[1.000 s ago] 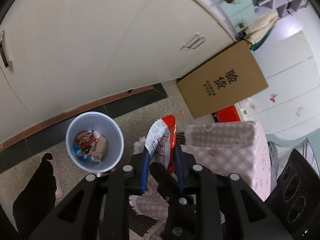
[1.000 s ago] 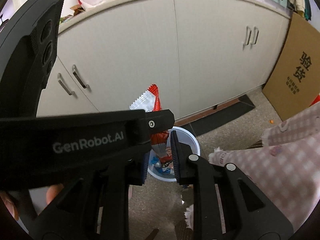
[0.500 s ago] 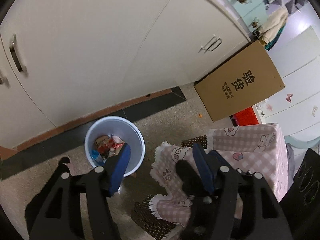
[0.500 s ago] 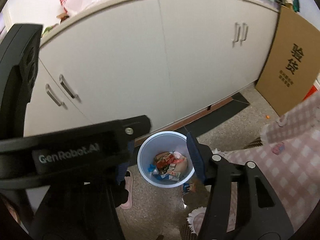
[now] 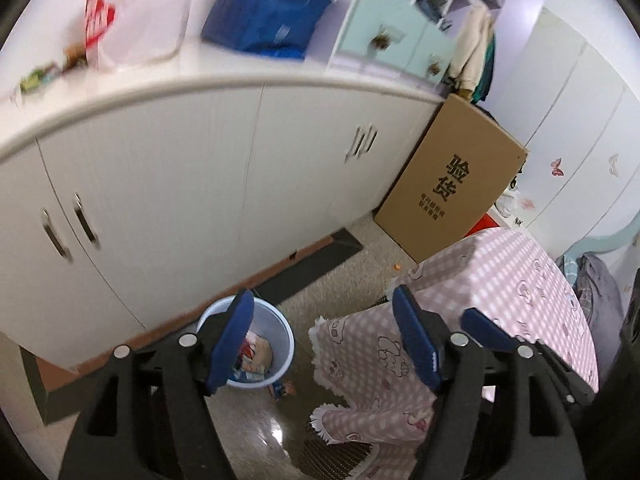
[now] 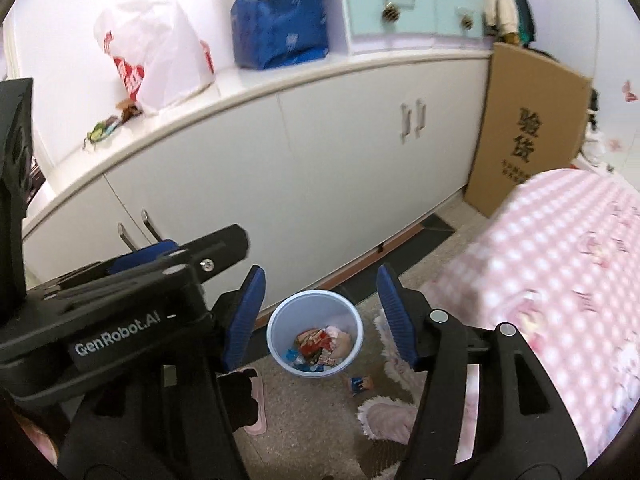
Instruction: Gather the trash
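A light blue trash bin stands on the floor by the white cabinets and holds several wrappers, among them a red and white snack bag. The bin also shows in the left wrist view. My left gripper is open and empty, high above the floor, with the bin behind its left finger. My right gripper is open and empty, high above the bin. A small blue wrapper lies on the floor just right of the bin; it also shows in the left wrist view.
White cabinets run along the back with bags on top. A cardboard box leans at their right end. A pink checked cloth covers a table on the right. A pink slipper lies left of the bin.
The left gripper opened and let go of the red and white snack bag, which now lies in the bin. Both grippers rose and pulled back from the bin.
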The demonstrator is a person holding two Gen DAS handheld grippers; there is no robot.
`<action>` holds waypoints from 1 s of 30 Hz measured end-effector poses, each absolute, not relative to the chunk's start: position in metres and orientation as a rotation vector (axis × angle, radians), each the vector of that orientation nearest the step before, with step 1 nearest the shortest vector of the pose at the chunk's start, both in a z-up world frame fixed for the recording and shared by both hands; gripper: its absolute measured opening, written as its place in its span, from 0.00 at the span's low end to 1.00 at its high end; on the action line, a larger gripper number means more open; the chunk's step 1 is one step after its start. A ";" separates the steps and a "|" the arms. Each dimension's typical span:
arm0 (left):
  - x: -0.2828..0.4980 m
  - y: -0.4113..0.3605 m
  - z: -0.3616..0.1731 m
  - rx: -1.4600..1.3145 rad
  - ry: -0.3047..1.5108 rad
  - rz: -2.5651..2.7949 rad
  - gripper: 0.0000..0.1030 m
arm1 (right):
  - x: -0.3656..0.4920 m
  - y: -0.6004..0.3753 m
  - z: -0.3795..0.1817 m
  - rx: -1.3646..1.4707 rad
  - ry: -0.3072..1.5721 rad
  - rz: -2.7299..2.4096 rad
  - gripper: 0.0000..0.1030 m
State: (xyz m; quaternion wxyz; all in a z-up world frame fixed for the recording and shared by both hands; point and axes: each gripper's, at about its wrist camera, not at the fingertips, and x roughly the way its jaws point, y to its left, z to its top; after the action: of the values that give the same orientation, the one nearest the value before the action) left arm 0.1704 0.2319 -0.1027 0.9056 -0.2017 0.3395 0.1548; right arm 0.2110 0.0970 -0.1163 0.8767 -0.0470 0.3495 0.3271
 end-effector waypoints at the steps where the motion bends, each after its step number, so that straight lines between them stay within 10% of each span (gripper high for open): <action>1: 0.166 0.225 -0.096 -0.401 0.689 0.318 0.70 | 0.205 0.088 -0.109 -0.093 0.714 0.673 0.58; 30: 0.036 0.062 0.012 -0.098 0.386 0.200 0.84 | 0.044 -0.115 -0.020 0.097 0.347 0.314 0.76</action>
State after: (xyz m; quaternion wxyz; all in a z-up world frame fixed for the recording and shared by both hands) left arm 0.0363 0.0615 0.0117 0.9753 -0.0484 0.1915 0.0993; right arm 0.0437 -0.1148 -0.0201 0.9716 0.0479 0.1721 0.1553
